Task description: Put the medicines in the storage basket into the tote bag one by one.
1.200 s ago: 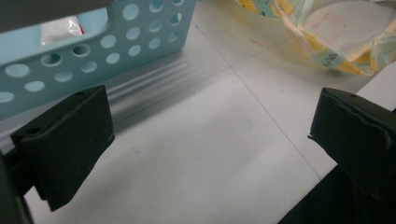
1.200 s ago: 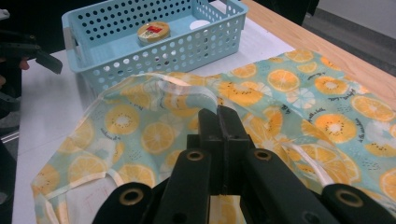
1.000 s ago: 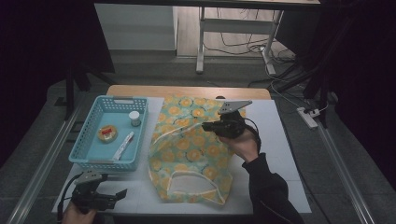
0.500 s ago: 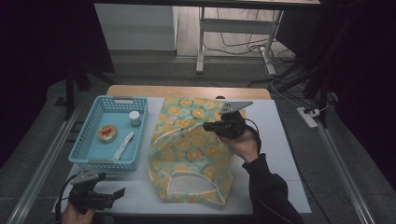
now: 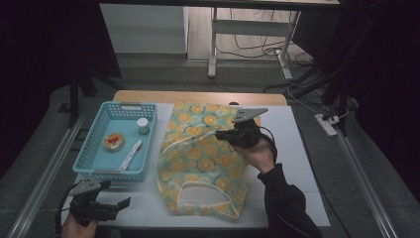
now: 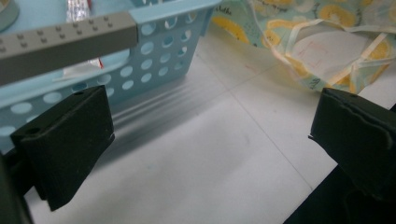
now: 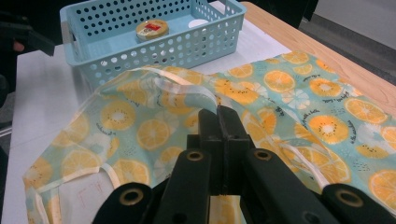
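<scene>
Orange-slice print cloth: the bag lies flat mid-desk, just right of the blue basket, its mouth and one white handle loop toward my edge of the desk. My right hand-held gripper sits over the bag's upper half, jaws pressed together on the other white strap; in the right gripper view the strap runs up into the seam between the jaw tips, and the cloth under it is lifted into a low ridge. My left hand-held gripper is low at the near left corner, off the bag, jaws wide apart with nothing between them; in the left gripper view the bare desk, the basket wall and the bag's mouth lie ahead. In the basket: a small jar, a round tin, a white tube. Step in hand, as I judge it: opening the bag, with one side pinched up by the right and the other side not yet taken. Next move probably calls for the left to travel right to the near handle or rim, close on a single layer only, then pull against the right so the mouth gapes. Risk: catching both layers, which would keep it closed. Right grip should hold firm meanwhile.
</scene>
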`<state>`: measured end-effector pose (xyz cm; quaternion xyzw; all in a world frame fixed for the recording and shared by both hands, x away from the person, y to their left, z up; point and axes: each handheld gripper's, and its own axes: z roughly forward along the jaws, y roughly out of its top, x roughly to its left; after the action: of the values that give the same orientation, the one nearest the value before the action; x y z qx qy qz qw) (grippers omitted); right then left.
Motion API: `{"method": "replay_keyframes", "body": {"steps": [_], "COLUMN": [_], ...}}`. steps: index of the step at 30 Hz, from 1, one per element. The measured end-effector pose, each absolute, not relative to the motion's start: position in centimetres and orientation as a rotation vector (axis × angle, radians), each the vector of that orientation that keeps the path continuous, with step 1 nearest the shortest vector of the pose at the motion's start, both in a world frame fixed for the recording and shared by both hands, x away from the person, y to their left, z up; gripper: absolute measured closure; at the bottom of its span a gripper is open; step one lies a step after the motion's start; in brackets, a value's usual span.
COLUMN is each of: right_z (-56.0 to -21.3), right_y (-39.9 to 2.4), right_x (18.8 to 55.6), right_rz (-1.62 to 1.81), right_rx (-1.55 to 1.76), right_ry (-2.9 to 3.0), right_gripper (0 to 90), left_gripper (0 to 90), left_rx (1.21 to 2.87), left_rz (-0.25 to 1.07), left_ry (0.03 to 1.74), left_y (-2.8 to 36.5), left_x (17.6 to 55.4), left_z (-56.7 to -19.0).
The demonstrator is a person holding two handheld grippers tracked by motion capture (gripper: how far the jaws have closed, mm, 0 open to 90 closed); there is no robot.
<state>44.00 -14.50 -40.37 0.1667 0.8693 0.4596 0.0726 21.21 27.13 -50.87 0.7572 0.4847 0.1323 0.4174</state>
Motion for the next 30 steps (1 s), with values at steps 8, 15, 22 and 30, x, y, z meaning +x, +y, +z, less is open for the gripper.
{"method": "replay_keyframes", "body": {"steps": [8,15,22,30], "right_z": [-40.7,-40.5,-40.6,-40.5], "right_y": [-14.5,-14.5,-14.4,-14.6], "right_x": [44.2,44.1,44.1,44.2], "right_rz": [1.383,1.376,1.362,1.371], "right_rx": [0.518,0.492,0.491,0.509], "right_ry": [2.614,2.618,2.618,2.612], "right_gripper": [90.0,90.0,90.0,90.0], "left_gripper": [0.0,0.0,0.6,1.4], "left_rx": [1.836,1.836,1.813,1.804], "left_rz": [0.297,0.292,0.341,0.347], "left_ry": [1.202,1.218,1.205,1.245], "left_y": [27.9,28.4,28.8,29.2], "left_x": [21.3,21.7,22.8,24.6], "left_z": [-49.8,-48.9,-47.8,-47.5]}}
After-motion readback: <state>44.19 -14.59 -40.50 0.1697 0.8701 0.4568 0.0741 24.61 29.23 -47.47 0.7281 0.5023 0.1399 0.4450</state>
